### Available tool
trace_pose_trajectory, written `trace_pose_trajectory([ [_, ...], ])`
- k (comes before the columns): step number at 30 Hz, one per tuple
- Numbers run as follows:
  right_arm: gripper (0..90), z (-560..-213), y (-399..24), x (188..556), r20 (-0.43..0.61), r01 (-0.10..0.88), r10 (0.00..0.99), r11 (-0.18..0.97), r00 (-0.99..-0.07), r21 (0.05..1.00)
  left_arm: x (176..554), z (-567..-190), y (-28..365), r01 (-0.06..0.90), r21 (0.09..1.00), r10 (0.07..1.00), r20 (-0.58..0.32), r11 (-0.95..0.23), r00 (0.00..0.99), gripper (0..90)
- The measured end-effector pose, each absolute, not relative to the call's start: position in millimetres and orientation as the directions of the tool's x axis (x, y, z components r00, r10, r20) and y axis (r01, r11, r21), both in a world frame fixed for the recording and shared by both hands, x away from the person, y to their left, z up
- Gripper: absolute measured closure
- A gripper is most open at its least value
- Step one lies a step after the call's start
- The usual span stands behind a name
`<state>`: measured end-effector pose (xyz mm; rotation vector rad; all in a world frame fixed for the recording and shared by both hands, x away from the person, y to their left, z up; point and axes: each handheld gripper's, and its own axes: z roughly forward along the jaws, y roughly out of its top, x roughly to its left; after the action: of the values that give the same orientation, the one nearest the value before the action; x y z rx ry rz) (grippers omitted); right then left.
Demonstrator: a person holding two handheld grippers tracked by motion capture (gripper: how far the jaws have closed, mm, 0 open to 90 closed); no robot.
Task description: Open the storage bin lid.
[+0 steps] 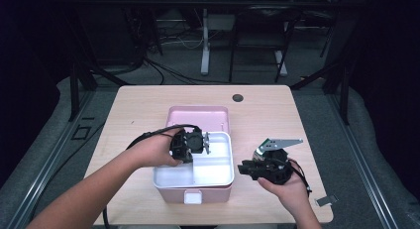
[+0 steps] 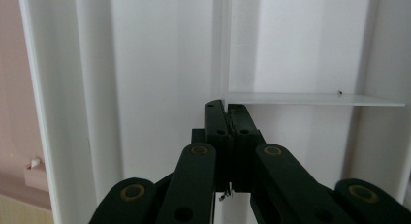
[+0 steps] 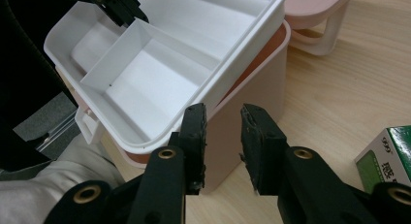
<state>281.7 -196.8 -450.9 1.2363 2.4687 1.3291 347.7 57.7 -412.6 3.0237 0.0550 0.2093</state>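
The white tray (image 1: 218,170) is seated in the top of the pink box (image 1: 198,194) near the middle of the desk (image 1: 138,105), with the pink lid (image 1: 198,115) laid just behind it. The left gripper (image 1: 190,142) is held over the tray's rear left part, pointing down into it; in the left gripper view its jaws are seen pressed together on the thin upright divider wall (image 2: 220,49), just where a cross divider (image 2: 315,99) branches off to one side. The tray is thus pinched by its inner wall, directly below that gripper. The tray's long axis is judged to run across the desk from left to right. The right gripper (image 1: 247,168) is held just beside the box's right-hand side, apart from it; in the right gripper view (image 3: 223,132) its jaws stand narrowly parted with nothing between them, aimed at the tray's near rim (image 3: 194,107). The left hand (image 1: 153,149) is therefore the nearer one, and any lift of the tray would be straight up from its grip. A green carton (image 3: 387,158) lies well apart at the right.
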Motion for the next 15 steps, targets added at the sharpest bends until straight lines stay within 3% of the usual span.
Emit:
trace_pose_trajectory([
  [7, 71.1, -452.7, -195.7, 282.6, 0.288, 0.617, 0.681, 0.304, -0.674, 0.726, 354.0, -407.0, 72.1, 0.071, 0.11, 0.087, 0.151, -0.991, 0.985, 89.4],
  [15, 71.1, -454.9, -194.7, 283.3, 0.288, 0.62, 0.685, 0.302, -0.67, 0.724, 361.7, -401.9, 99.1, 0.185, 0.117, 0.2, 0.137, -0.976, 0.97, 89.5],
])
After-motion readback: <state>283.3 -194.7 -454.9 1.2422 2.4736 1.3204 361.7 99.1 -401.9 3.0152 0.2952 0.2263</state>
